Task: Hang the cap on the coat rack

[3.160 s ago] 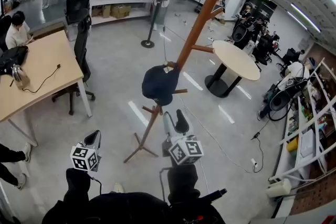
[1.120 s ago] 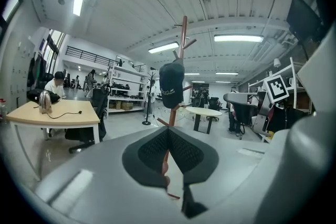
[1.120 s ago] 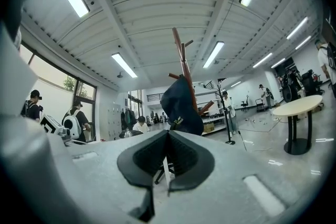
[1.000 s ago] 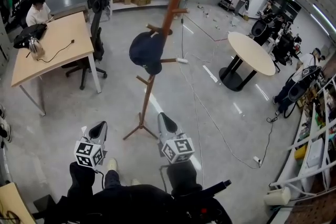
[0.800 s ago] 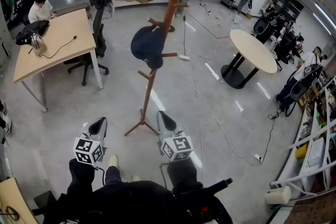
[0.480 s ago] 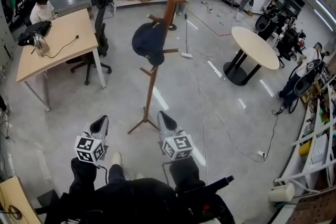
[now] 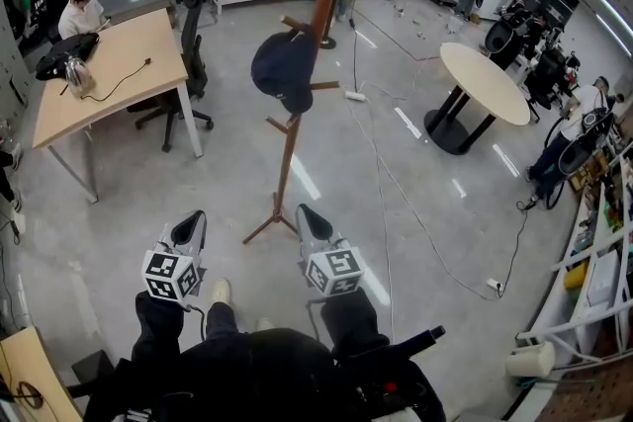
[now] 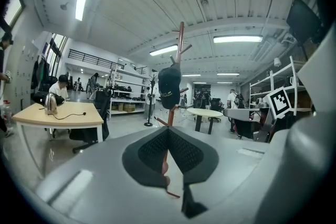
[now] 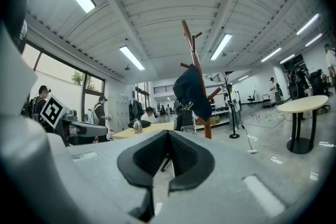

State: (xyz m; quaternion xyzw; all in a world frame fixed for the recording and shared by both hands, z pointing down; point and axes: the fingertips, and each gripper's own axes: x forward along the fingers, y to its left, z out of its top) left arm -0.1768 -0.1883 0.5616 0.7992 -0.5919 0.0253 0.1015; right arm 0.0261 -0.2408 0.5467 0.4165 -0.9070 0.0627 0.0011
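Observation:
A dark navy cap (image 7: 284, 69) hangs on a side peg of the tall wooden coat rack (image 7: 291, 138), which stands on the grey floor ahead of me. My left gripper (image 7: 186, 230) and right gripper (image 7: 313, 220) are held low, side by side, well short of the rack's feet. Both are shut with nothing between the pads. In the left gripper view the cap (image 8: 169, 86) shows above the closed tips (image 8: 168, 131). The right gripper view has the cap (image 9: 191, 93) up and to the right of its closed tips (image 9: 168, 136).
A wooden desk (image 7: 99, 79) with a kettle and a seated person stands at the left, an office chair (image 7: 193, 64) beside it. A round white table (image 7: 490, 82) is at the right. A cable (image 7: 415, 212) trails over the floor. Shelving (image 7: 593, 262) lines the right edge.
The right gripper, close under the cap three seconds ago, has drawn back and sunk a little. The rack now stands farther off. The cap stays on its peg.

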